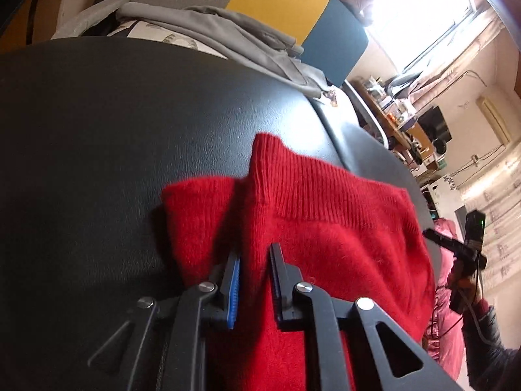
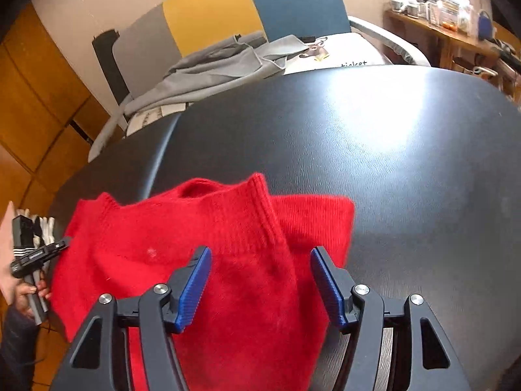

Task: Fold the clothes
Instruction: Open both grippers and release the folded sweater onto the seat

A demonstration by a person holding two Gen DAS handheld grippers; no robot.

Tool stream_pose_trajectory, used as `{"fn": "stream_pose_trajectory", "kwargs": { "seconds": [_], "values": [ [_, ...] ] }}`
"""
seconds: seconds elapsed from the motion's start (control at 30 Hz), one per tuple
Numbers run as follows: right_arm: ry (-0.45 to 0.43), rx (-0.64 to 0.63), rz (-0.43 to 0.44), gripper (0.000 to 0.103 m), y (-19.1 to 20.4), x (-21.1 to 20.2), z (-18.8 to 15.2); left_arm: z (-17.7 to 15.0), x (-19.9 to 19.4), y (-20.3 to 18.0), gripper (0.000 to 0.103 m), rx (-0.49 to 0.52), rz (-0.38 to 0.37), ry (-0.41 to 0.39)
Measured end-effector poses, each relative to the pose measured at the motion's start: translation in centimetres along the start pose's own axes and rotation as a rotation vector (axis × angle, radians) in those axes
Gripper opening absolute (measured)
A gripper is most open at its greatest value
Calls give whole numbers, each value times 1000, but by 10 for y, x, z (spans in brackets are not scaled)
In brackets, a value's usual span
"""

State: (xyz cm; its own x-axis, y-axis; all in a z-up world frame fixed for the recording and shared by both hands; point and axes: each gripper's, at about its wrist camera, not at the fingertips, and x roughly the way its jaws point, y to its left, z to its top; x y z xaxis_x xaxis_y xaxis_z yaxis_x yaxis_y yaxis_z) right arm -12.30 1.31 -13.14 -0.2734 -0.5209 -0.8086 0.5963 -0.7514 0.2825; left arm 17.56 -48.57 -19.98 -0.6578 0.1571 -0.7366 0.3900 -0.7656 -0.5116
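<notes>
At nine o'clock in the right wrist view, the left gripper (image 2: 49, 252) is seen from the side at the edge of the red sweater (image 2: 228, 260). In its own view its jaws stand a little apart over the knit; whether cloth is pinched between them cannot be told, as the fabric below is hidden. At the centre, the sweater lies bunched on the near part of the black table (image 2: 407, 163), collar ridge up, one flap spread toward three o'clock. It is partly doubled over but not squared; flattening and further folds seem to be left. At twelve o'clock a grey garment (image 2: 211, 75) lies rumpled beyond the table. The right gripper (image 2: 260, 277) hovers with jaws wide, released.
</notes>
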Motion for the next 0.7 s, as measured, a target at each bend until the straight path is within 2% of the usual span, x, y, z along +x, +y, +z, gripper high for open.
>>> {"fn": "stream_pose_trajectory", "kwargs": {
  "seconds": [0.13,0.2,0.23,0.27,0.3,0.43,0.6,0.7],
  "values": [
    [43,-56,-36,63,4,24,11,0,1,-3,18,5,15,-9],
    [69,-90,-62,49,9,36,15,0,1,-8,11,37,23,-11],
    [78,-120,-100,29,13,38,15,-1,0,-12,7,56,30,-15],
    [76,-158,-128,15,20,37,15,-1,-3,-15,6,63,33,-24],
    [73,-196,-156,10,27,36,15,-1,-6,-17,5,62,34,-39],
    [11,-347,-272,9,54,14,12,-4,-18,-14,5,36,39,-86],
    [-72,-323,-322,9,49,-9,15,-8,-33,-8,5,-2,46,-144],
    [-73,-277,-310,9,40,-3,14,-12,-15,-1,5,-10,96,-96]
  ]
}}
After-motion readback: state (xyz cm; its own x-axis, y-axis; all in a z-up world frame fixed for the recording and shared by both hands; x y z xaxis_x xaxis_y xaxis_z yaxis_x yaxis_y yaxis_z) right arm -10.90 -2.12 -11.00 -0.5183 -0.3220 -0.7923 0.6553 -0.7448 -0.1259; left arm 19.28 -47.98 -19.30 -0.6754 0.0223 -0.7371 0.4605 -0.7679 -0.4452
